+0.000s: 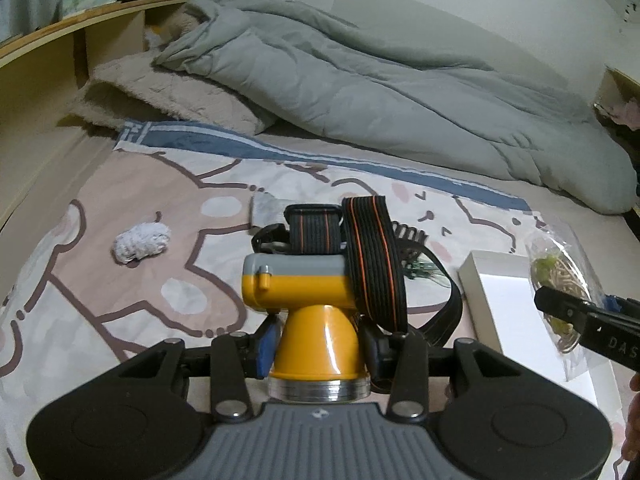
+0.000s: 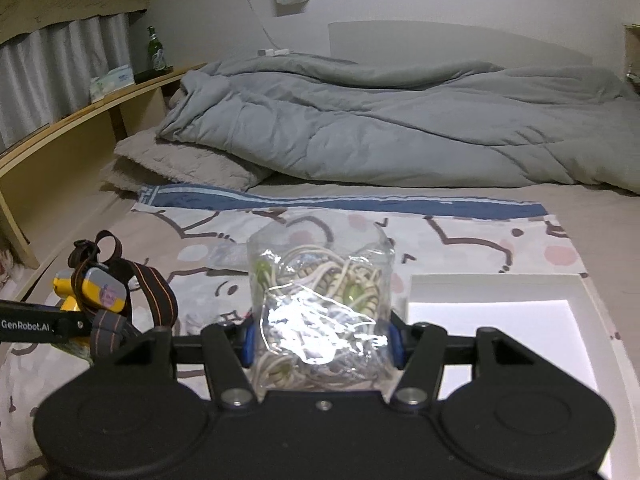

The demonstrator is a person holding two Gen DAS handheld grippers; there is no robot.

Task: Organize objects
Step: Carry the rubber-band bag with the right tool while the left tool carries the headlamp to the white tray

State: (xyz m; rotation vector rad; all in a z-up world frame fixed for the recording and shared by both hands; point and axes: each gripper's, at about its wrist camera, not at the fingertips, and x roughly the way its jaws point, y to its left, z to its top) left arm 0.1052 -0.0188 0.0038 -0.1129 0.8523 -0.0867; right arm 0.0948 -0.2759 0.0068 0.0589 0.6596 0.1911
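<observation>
Left gripper [image 1: 318, 350] clamps yellow headlamp [image 1: 304, 300] low; loose strap [image 1: 374, 256] may snag. Right gripper [image 2: 320, 340] pinches crinkly cable bag [image 2: 320, 300], lower centre; slip risk above white box [image 2: 500, 320].

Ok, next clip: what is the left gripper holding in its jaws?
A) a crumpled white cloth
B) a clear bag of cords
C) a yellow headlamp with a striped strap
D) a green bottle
C: in the left wrist view the left gripper has its jaws closed on the yellow headlamp; the clear bag of cords sits in the right gripper.
</observation>
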